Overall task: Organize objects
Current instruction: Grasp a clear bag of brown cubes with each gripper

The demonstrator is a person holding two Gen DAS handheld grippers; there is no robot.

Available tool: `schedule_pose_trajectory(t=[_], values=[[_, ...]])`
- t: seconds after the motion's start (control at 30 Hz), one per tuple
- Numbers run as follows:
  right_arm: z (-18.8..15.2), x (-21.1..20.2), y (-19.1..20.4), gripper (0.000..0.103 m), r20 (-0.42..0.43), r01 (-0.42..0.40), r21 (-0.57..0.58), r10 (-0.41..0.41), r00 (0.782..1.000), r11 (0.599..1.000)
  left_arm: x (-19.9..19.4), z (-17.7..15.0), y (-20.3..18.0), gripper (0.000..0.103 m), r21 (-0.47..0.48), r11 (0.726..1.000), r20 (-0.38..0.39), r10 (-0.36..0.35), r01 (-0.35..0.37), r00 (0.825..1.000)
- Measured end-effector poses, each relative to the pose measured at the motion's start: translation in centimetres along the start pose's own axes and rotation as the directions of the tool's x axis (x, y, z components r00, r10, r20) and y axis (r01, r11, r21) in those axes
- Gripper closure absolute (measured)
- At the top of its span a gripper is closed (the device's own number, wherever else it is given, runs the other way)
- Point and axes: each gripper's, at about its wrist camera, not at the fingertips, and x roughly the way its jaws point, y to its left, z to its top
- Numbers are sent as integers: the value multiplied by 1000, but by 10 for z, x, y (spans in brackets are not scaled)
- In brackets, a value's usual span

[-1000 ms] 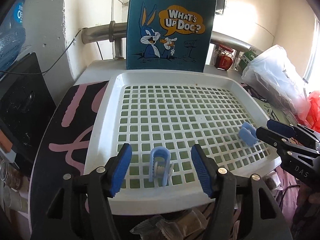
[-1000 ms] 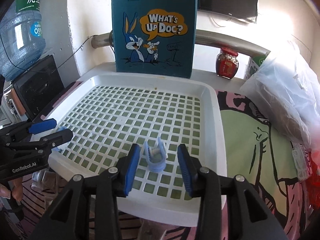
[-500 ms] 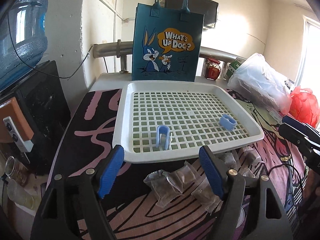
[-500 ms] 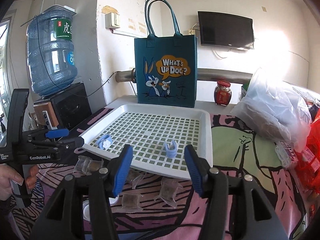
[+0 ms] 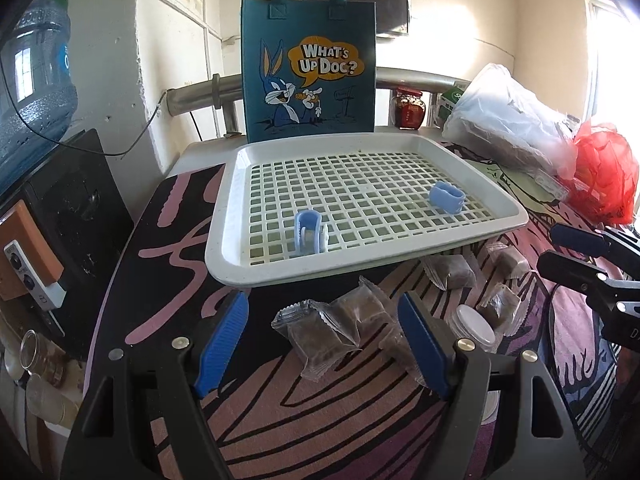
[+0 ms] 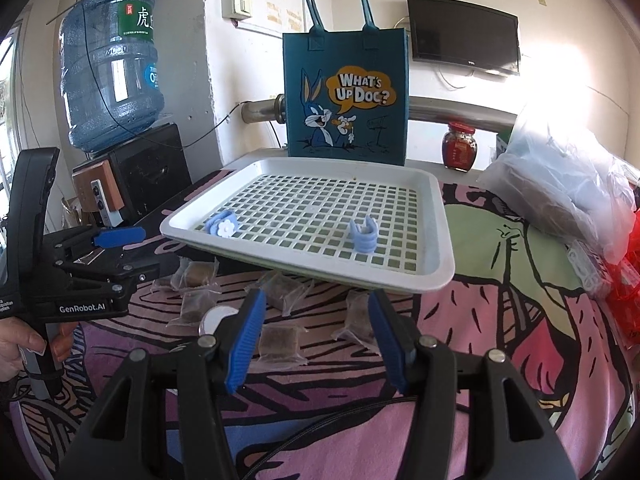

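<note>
A white slotted tray [image 5: 320, 272] [image 6: 436, 268] holds two light-blue clips, one near its front left [image 5: 307, 233] [image 6: 222, 225] and one toward its right [image 5: 447, 197] [image 6: 363, 236]. Several clear-wrapped brown packets [image 5: 340, 324] [image 6: 280, 340] and a small white lid [image 5: 474, 322] [image 6: 218, 316] lie on the patterned cloth in front of the tray. My left gripper [image 5: 326, 338] is open and empty above the packets. My right gripper [image 6: 316, 338] is open and empty, also over the packets. Each gripper shows at the side of the other's view [image 5: 576, 252] [image 6: 116, 252].
A blue "What's Up Doc?" tote bag [image 5: 310, 72] [image 6: 346, 92] stands behind the tray. A red jar [image 6: 459, 146], plastic bags [image 5: 516, 120] and a red bag [image 5: 604, 176] are at the right. A water bottle [image 6: 108, 72] on a black box [image 6: 152, 168] stands left.
Both grippers have pulled back from the tray, leaving one clip each lying in it. The packets in front of the tray have come into view under the open jaws.
</note>
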Motion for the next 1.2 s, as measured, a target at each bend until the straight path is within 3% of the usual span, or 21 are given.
schedule_pose_trajectory(t=[0.53,0.77,1.03,1.2], values=[[0,-1,-1,49,-1,35,3,-35,999,999,-2,-1,-1,26,1,1000,9,-7,7,1000],[-1,1,1,42,-10,40,1,-40,999,999,1,-1,3,26,-18,1000,-7,-26,26,1000],[-1,1,1,42,-17,43,4,-43,999,999,11,-3,10,26,-49,997,-78,-68,64,995],[-3,5,-5,42,-53,58,39,-56,997,998,14,-3,16,26,-93,987,-136,-141,129,981]])
